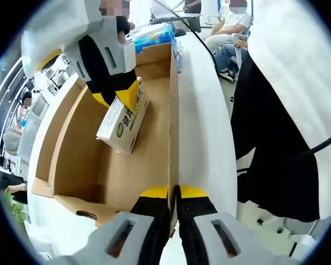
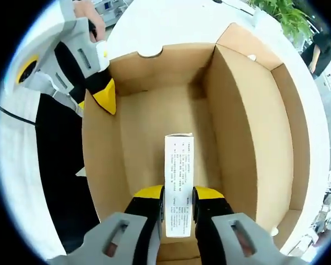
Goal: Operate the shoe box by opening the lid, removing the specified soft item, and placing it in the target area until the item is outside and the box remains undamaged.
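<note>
Small white packet (image 2: 179,185), printed text on the upturned face, green-and-yellow print on its side in the left gripper view (image 1: 124,122). Sits inside the open shoe box (image 2: 248,138), low over the floor; tilted in the left gripper view, one end higher, so apparently lifted rather than lying flat. Contact with the floor not readable.

Long axis runs straight away from the right gripper (image 2: 177,205), in line with its jaws. Near end clamped between the two yellow-tipped jaws, far end pointing toward the box's far wall. Right gripper clenched on the packet, then; seen from the left gripper view (image 1: 127,91) as reaching down into the box from above.

Left gripper (image 1: 174,194) pinched on the near edge of the box's right side wall, cardboard standing thin between its tips. In the right gripper view the same tool (image 2: 102,94) sits at the far-left rim of the box. Reads as a steadying hold.

Lid already off or folded back; flaps (image 2: 240,38) splayed outward, walls uncreased as far as visible.

White table (image 1: 201,110) under and around the box. Seated people beyond at the far end, a green plant (image 2: 281,16) off one corner.

Judgement: removal under way, packet not yet clear of the walls. Next move likely a lift along the packet's long axis, up and out past the rim, with the walls on either side as the snag risk. Target area not identifiable.
</note>
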The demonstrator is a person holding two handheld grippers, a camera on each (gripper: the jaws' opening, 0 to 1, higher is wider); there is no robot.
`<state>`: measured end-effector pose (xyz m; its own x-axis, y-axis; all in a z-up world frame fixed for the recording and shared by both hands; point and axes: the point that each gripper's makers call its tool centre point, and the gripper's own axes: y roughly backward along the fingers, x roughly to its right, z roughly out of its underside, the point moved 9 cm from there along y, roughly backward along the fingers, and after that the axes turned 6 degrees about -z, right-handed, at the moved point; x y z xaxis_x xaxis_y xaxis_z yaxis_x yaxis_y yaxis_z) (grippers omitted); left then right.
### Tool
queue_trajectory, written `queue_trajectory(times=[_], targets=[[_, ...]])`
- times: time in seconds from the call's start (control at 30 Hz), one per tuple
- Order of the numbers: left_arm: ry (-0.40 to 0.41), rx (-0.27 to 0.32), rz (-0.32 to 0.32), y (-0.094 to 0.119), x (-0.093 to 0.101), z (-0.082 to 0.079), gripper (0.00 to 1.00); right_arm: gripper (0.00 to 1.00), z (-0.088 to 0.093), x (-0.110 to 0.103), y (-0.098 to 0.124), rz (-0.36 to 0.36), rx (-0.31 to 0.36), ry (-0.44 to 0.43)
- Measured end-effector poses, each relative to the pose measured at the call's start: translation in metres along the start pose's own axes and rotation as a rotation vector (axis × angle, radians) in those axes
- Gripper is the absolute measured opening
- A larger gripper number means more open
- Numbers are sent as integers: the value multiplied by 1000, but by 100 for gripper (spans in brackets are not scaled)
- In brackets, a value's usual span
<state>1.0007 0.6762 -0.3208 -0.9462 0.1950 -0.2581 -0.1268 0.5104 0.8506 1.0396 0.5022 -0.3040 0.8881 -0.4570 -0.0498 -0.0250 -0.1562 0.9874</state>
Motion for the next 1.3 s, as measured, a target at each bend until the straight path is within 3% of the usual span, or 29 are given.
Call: queue_trajectory(times=[0.17,0.5,0.87,1.1,1.3], targets=[[-1,0,3,0,0,0,3,18,1,-1,5,11,29,-38],[-2,0,-1,1,0,-1,3,18,6,-8,7,34,17,2],[-3,-1,0,1,0,-1,3,18,8,-11,21,102,36,157],[-3,1,-1,0,0,-1,3,18,14,-16,27,106,44,179],[-3,2,-3,1,0,-1,3,18,13,-21,35,107,92,138]])
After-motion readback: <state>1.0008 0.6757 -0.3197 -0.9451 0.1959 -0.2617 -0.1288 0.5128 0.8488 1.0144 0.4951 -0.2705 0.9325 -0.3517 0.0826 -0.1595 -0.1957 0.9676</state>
